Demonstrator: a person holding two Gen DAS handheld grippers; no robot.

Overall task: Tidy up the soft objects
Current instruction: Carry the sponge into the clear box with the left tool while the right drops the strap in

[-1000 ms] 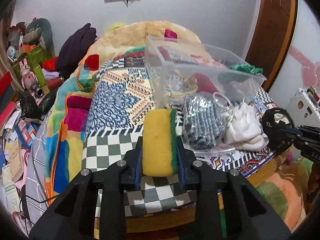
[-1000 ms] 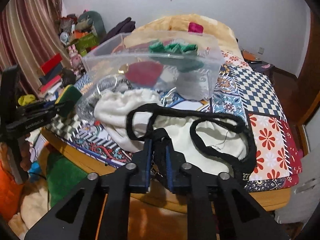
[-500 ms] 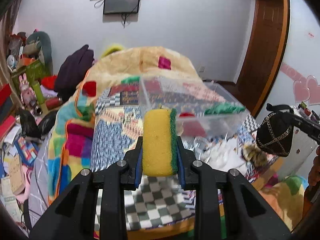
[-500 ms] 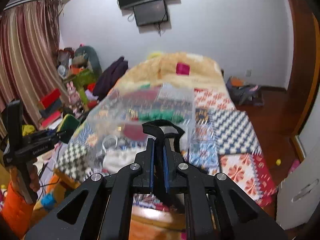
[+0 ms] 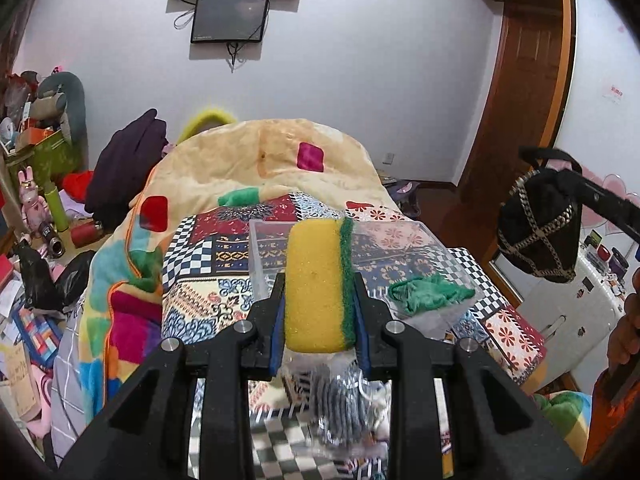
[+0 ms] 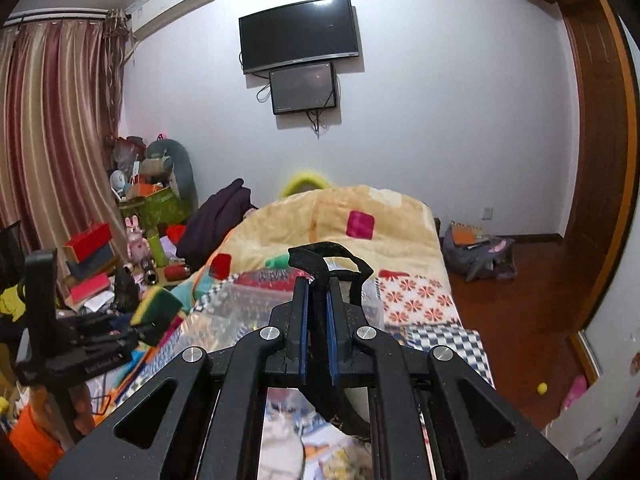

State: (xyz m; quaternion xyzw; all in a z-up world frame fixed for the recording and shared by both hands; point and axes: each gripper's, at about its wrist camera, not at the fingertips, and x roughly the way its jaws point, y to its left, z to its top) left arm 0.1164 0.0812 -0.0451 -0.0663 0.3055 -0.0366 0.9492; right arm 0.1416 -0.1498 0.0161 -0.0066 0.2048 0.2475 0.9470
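Observation:
My left gripper (image 5: 318, 280) is shut on a yellow sponge with a green scouring side (image 5: 318, 284) and holds it above the near end of a clear plastic box (image 5: 448, 246) on the bed. A green cloth (image 5: 430, 292) lies in the box. My right gripper (image 6: 318, 284) is shut on the black strap of a black bag (image 6: 324, 256); the bag with its chain pattern (image 5: 540, 236) hangs in the air at the right of the left wrist view. The left gripper and sponge (image 6: 156, 312) also show at the left of the right wrist view.
The bed carries a patchwork quilt (image 5: 216, 256) and a yellow blanket (image 5: 260, 160). A grey bundle in clear plastic (image 5: 340, 400) lies at the bed's near edge. Clutter and toys (image 5: 36, 208) fill the floor at left. A wooden door (image 5: 516, 92) stands at right.
Both grippers have risen well above the bed. The black bag has been lifted off the white cloth and now hangs in the air. The sponge has moved up over the box.

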